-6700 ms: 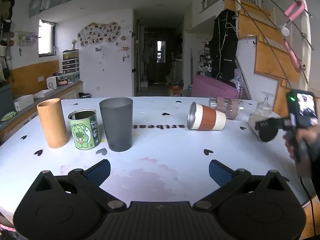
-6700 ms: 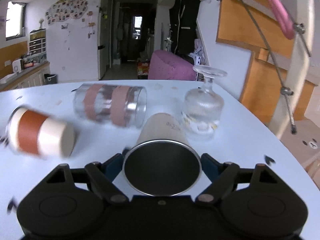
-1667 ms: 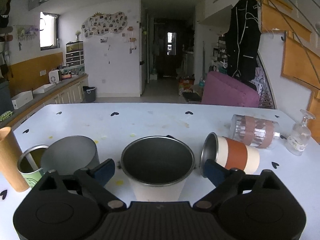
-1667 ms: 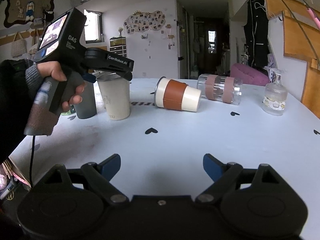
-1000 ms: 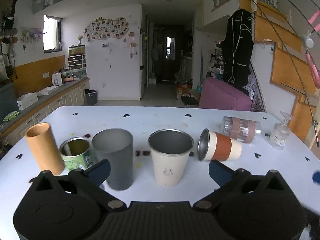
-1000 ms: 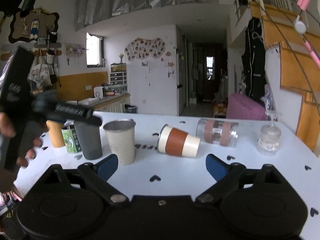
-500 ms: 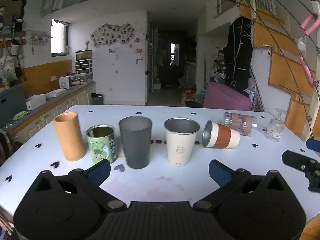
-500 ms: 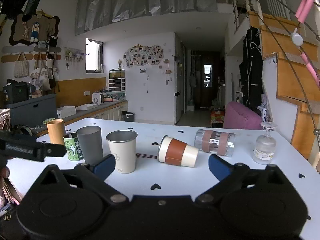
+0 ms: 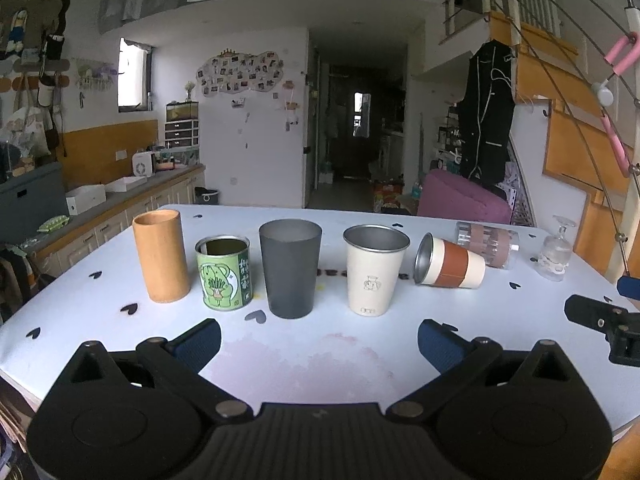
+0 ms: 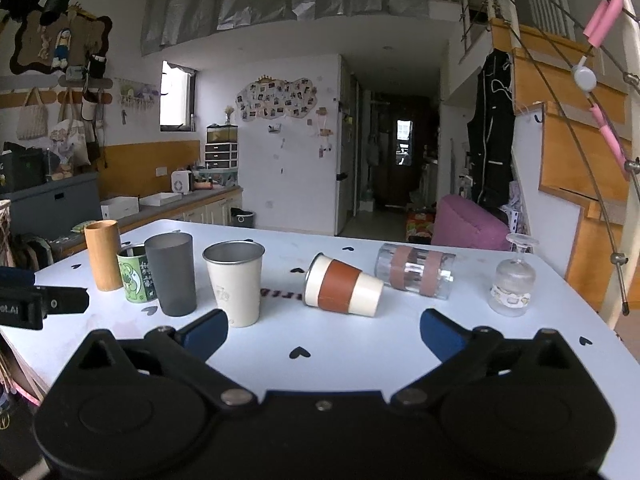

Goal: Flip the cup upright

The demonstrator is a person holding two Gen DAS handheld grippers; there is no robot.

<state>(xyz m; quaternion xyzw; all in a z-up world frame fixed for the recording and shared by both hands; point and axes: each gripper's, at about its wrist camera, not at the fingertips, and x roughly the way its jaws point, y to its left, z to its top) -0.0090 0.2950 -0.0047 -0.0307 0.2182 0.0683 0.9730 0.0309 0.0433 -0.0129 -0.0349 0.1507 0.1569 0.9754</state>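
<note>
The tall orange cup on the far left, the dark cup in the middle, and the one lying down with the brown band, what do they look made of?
Tall orange cup: probably bamboo or wood, matte, warm even tone.
Dark cup: likely frosted grey plastic, though matte-coated metal is possible.
Lying cup: cream body, shiny metal-looking rim and inside, with a brown band that could be silicone or leather.

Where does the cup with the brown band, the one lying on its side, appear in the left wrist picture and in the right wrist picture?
Left wrist view: the cup with the brown band lies right of centre, its open mouth facing left.
Right wrist view: the same cup lies near the centre, above the gap between the fingers.
Shared landmark: the cream cup stands upright just to its left in both.
</note>
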